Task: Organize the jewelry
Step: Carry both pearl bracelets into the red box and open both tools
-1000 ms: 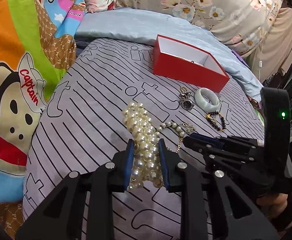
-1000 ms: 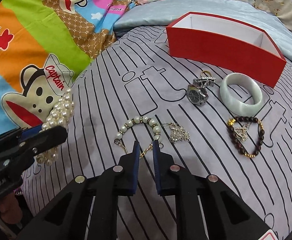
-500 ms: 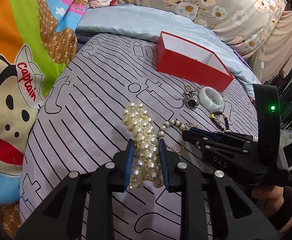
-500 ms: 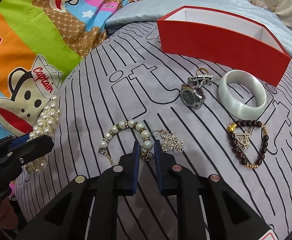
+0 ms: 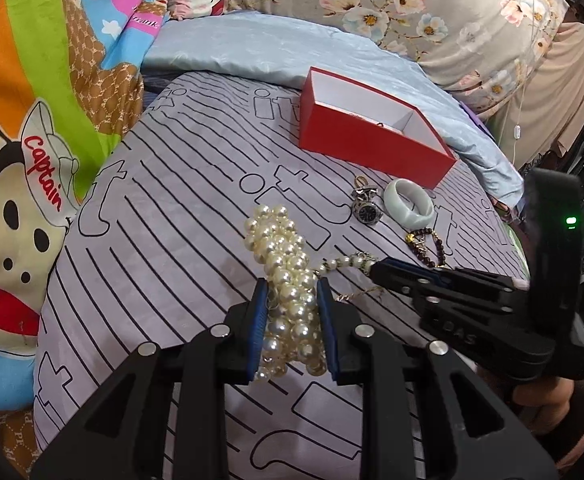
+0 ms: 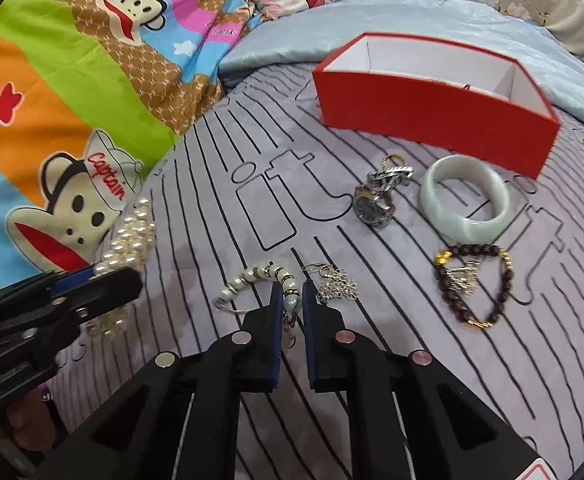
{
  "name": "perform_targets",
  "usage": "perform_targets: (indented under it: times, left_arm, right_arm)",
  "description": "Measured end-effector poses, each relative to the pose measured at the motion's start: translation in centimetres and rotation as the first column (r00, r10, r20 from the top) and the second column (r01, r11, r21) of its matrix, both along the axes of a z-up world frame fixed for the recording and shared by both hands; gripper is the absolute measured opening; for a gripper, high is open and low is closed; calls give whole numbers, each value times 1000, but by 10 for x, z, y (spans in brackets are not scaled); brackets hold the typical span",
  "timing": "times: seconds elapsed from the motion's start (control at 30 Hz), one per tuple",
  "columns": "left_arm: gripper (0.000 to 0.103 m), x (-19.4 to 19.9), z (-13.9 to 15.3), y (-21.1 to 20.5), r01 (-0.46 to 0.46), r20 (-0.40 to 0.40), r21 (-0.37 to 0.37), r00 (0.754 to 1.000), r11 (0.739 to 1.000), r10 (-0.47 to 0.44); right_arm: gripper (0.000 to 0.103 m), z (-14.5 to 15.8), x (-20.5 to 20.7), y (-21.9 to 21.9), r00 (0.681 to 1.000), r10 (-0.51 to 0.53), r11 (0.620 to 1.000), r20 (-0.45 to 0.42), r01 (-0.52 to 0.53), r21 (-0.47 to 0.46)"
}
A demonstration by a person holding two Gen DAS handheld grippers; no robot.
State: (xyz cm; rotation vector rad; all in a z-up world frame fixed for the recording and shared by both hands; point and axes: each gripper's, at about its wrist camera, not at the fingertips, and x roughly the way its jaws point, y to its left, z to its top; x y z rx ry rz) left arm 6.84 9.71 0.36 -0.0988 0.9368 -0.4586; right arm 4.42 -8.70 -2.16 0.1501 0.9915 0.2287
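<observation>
The left gripper point(image 5: 292, 320) is clamped on a multi-strand pearl bracelet point(image 5: 281, 264), its 2 blue-padded fingers point(image 5: 257, 328) pressed against either side of the bunched pearls, which stick out forward above the grey striped bedsheet point(image 5: 171, 240). From the right wrist view the same pearls point(image 6: 131, 236) show at the far left, held in the left gripper point(image 6: 87, 284).

The right gripper point(image 6: 292, 304) has its fingers nearly together around 1 end of a small pearl-and-bead bracelet point(image 6: 259, 276) that lies on the bedsheet point(image 6: 211, 184); a bead and part of the chain sit in the narrow gap between the pads, and whether they actually pinch it cannot be told. In the left wrist view that gripper point(image 5: 376, 270) reaches in from the right, its tip at the bracelet point(image 5: 342, 262).

Taking the red box point(image 6: 432, 108) as landmark: it sits open at the far side of the sheet, its white inside showing. Just in front of it lie a silver wristwatch point(image 6: 378, 196) and a pale jade bangle point(image 6: 466, 200), side by side. Further toward the camera from the bangle is a dark bead bracelet point(image 6: 476, 280) with gold pieces, and a small silver chain piece point(image 6: 338, 284) lies just beside the right gripper's fingers, well in front of the box.

A cartoon monkey blanket point(image 6: 71, 112) lies left of the box.
</observation>
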Motion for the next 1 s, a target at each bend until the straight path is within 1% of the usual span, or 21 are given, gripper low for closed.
perform_targets:
  times: [0.17,0.3,0.4,0.47,0.5,0.57,0.6,0.7,0.8,0.9,0.93,1.0]
  left_arm:
    - [24,-1,6,-9,14,4,-16,1000,1000,-14]
    - [24,-2,17,-21,34,28,-22,999,999,-33]
    - [24,4,29,-34,58,45,-35,997,998,-56]
    - [24,11,38,-43,73,71,-42,995,996,-70]
    - [24,17,44,-51,83,99,-39,992,996,-79]
    - [24,32,52,-63,97,126,-34,988,995,-92]
    - [24,43,57,-72,110,137,-43,985,993,-103]
    - [24,80,67,-94,135,147,-60,981,989,-124]
    - [24,118,73,-121,143,162,-43,978,989,-134]
    - [24,151,74,-142,133,166,-33,978,991,-126]
    - [24,163,73,-150,145,168,-33,976,989,-137]
    - [24,186,67,-163,135,162,-29,978,990,-129]
  right_arm:
    - [9,33,-20,-18,998,-18,1000,55,18,-4]
    - [9,59,-27,-38,994,-45,999,97,47,-13]
    - [9,78,-24,-56,990,-64,998,123,67,-14]
    - [9,89,-16,-66,985,-75,996,154,81,-33]
    - [9,95,-11,-71,982,-80,995,173,90,-50]
    - [9,105,1,-81,974,-90,991,207,107,-74]
    - [9,110,10,-87,969,-99,989,225,121,-87]
    - [9,124,40,-104,959,-118,986,256,144,-85]
    - [9,132,76,-117,951,-139,980,277,173,-101]
    - [9,130,115,-128,948,-155,975,277,192,-112]
    - [9,127,129,-132,948,-162,972,273,202,-124]
    - [9,118,151,-142,948,-185,967,260,223,-126]
